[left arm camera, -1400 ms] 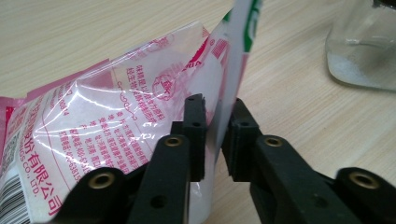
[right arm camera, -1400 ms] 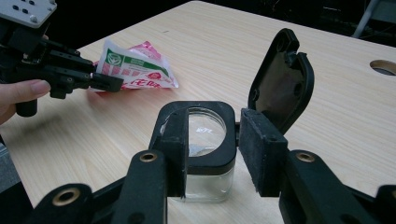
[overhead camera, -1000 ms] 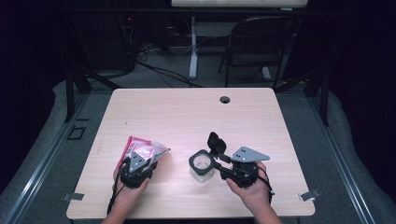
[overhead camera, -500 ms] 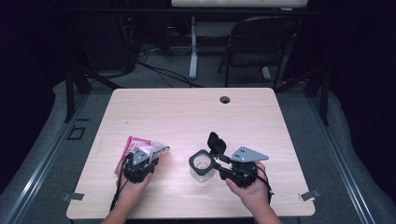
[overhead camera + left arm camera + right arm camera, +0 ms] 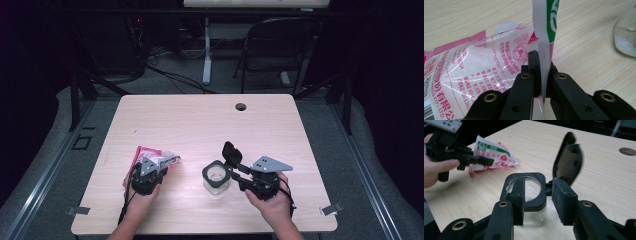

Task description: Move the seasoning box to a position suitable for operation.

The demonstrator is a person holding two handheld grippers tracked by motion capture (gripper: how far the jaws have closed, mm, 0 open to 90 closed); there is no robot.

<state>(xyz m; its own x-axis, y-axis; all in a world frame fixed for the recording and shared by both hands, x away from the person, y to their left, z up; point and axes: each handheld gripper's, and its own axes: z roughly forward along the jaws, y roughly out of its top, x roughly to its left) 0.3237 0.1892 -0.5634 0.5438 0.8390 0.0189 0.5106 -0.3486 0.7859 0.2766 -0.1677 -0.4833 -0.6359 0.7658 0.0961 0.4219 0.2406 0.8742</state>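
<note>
At the table's near left, the left gripper (image 5: 150, 172), its jaws just closed, pinched the edge of a pink plastic packet (image 5: 474, 62), while just to its right the right gripper (image 5: 537, 202) clasped an open-lidded glass jar (image 5: 216, 176), mouth up.

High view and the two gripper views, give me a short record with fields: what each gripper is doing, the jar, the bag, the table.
left gripper: fingers have just closed, shut on the bag's edge
bag: clear and pink packet with printed text, lying on the table
right gripper: fingers either side of the jar's black rim
jar: glass, upright, hinged lid flipped open
table: light wood, round hole near far edge
</note>
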